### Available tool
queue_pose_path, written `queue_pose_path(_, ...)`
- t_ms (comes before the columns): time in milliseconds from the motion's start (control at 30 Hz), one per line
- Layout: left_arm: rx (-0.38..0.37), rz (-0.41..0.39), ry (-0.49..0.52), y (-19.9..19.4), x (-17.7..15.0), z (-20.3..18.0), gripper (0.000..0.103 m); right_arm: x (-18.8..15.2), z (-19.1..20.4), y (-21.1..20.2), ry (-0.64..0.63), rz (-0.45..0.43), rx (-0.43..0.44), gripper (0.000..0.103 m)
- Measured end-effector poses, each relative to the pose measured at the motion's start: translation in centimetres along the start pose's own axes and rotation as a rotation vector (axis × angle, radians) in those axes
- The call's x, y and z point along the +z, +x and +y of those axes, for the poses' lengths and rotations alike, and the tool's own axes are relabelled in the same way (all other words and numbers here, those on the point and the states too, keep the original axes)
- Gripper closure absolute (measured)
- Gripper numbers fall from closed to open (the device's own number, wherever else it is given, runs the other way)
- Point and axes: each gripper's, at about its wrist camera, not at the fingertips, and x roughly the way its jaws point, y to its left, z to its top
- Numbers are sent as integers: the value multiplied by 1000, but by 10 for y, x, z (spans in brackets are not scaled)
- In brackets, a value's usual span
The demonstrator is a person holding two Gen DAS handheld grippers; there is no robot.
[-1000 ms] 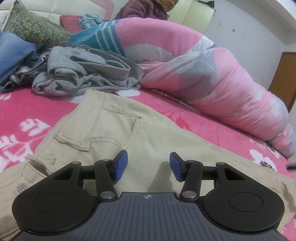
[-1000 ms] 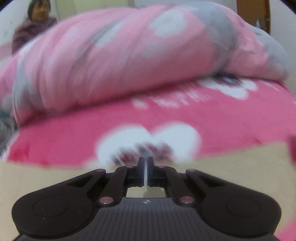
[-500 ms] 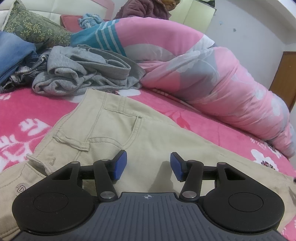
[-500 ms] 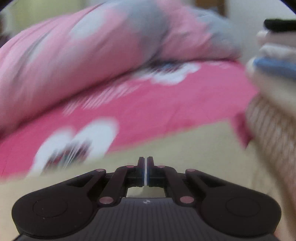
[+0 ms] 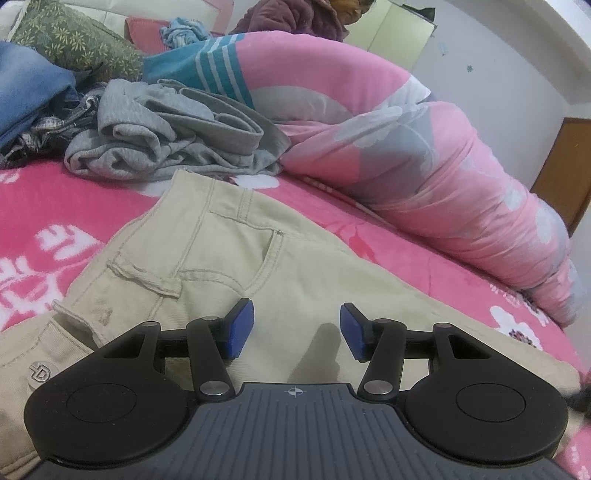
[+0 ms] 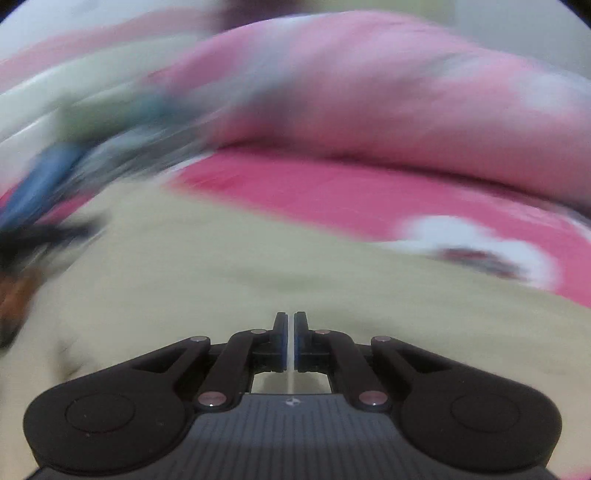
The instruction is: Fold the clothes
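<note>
Beige trousers (image 5: 236, 258) lie flat on the pink bed, with the waistband, a belt loop and a pocket at the left. My left gripper (image 5: 296, 328) hangs open just above the hip area, and nothing sits between its blue pads. The right wrist view is heavily blurred. In it the beige trousers (image 6: 221, 280) fill the lower half. My right gripper (image 6: 294, 341) is shut, with a thin pale strip of the cloth pinched between its pads. The dark blur at the far left edge may be my other gripper.
A rolled pink quilt (image 5: 424, 155) runs along the far side of the bed. A crumpled grey garment (image 5: 177, 144), blue jeans (image 5: 26, 96) and a green pillow (image 5: 70, 40) are piled at the back left. A person in a dark red jacket (image 5: 295, 18) sits behind the quilt.
My left gripper stays open over the waist and has barely shifted. The right wrist view swung right past a stack of folded clothes, then back left over the trousers, its fingers shut throughout.
</note>
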Motion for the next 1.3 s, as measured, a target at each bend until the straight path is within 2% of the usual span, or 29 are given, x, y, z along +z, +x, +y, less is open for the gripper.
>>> queue_pose_path(167,-33,13,-29,-1,2,6,51,-68,-67,-93,231,17,-342,103)
queue_pose_path(367,-29,-2,-21,-4,3,1,48,-150,-148,-204,508,38,-752,101)
queue_pose_path(400,-27,0,-19,-8,4,-1,48,-159,-151,-220,533,27,-790,101)
queue_pose_path(467,-25,-2,-7,-24,8,-9,48,-148,-96,-240,456,-78,-675,101)
queue_pose_path(500,-43,-6,14,-37,7,-15,48,-143,-72,-238,408,-97,-610,101)
queue_pose_path(600,-96,-11,78,-74,2,-34,46,-128,6,-213,262,-105,-385,101)
queue_pose_path(633,-121,11,109,-83,-5,-42,45,-124,29,-203,223,-101,-312,101)
queue_pose_path(700,-169,57,171,-100,-20,-57,45,-116,53,-166,211,-51,-183,101)
queue_pose_path(733,-193,79,202,-109,-27,-65,45,-112,56,-142,216,-7,-148,101)
queue_pose_path(767,-216,103,232,-116,-35,-72,45,-109,57,-122,227,27,-126,101)
queue_pose_path(867,-264,176,290,-115,-64,-88,45,-98,48,-91,313,47,-185,103)
queue_pose_path(933,-299,188,319,-119,-72,-93,45,-91,43,-77,364,50,-216,103)
queue_pose_path(1000,-333,202,350,-124,-80,-98,45,-87,48,-109,368,-12,-190,103)
queue_pose_path(1067,-357,223,395,-123,-85,-102,45,-93,64,-130,336,-6,-128,103)
queue_pose_path(1167,-332,308,424,-98,-94,-111,45,-106,71,-116,342,119,-49,103)
queue_pose_path(1200,-309,323,422,-88,-97,-114,45,-109,71,-98,339,159,-72,103)
queue_pose_path(1233,-286,334,419,-79,-99,-116,47,-111,68,-76,331,174,-102,103)
queue_pose_path(1300,-249,315,407,-75,-92,-116,48,-100,52,-61,404,107,-120,103)
